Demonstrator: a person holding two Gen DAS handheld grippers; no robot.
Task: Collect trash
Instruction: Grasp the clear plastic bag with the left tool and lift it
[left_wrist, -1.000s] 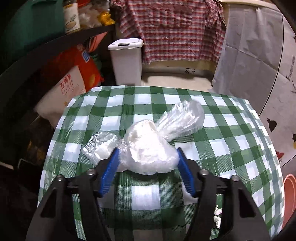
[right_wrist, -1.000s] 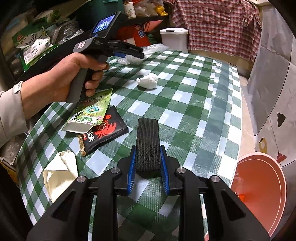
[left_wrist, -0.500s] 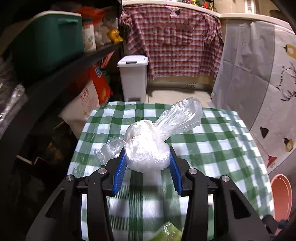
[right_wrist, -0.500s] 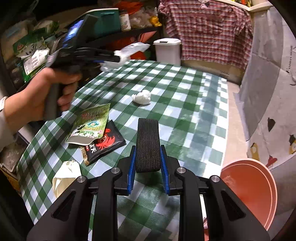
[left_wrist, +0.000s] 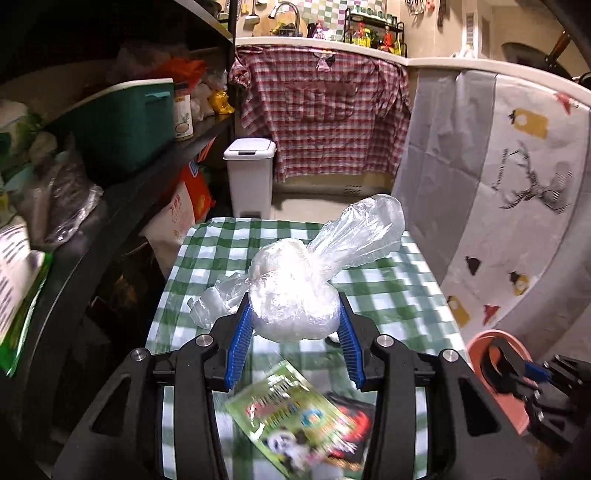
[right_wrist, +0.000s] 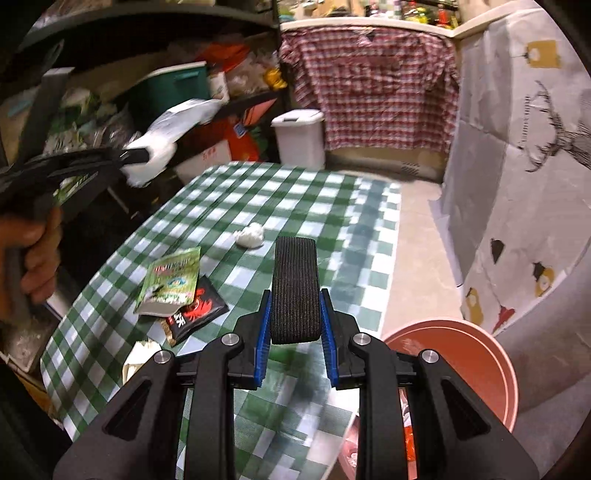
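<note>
The left tool (left_wrist: 294, 325) has come up off the surface (left_wrist: 388, 295) since a second ago, carrying the knotted plastic bag (left_wrist: 295, 306) with it; back then the bag lay on the green-checked cloth, and now it hangs clear above it in the middle of the left wrist view, both blue pads clenched against its bulging white body. Its loose clear tail flares toward the upper right. In the right wrist view the same bag (right_wrist: 162, 138) is a blurred white shape at the upper left, out past the person's hand (right_wrist: 33, 258) on the grip.

The right tool (right_wrist: 294, 325) has also risen, and it is clamped on a black ribbed strip (right_wrist: 294, 288) that stands upright between its pads, centre frame.

Left on the cloth: a green snack wrapper (right_wrist: 171, 282) overlapping a black wrapper with a red crab (right_wrist: 194, 314), left of centre, a crumpled white tissue (right_wrist: 250, 236) further back, and a pale scrap (right_wrist: 138, 356) near the lower left edge (half hidden by the tool). A pink bin (right_wrist: 461, 354) sits on the floor at the lower right, just beside the surface's edge. A white lidded bin (right_wrist: 299, 136) stands beyond the far end.
</note>
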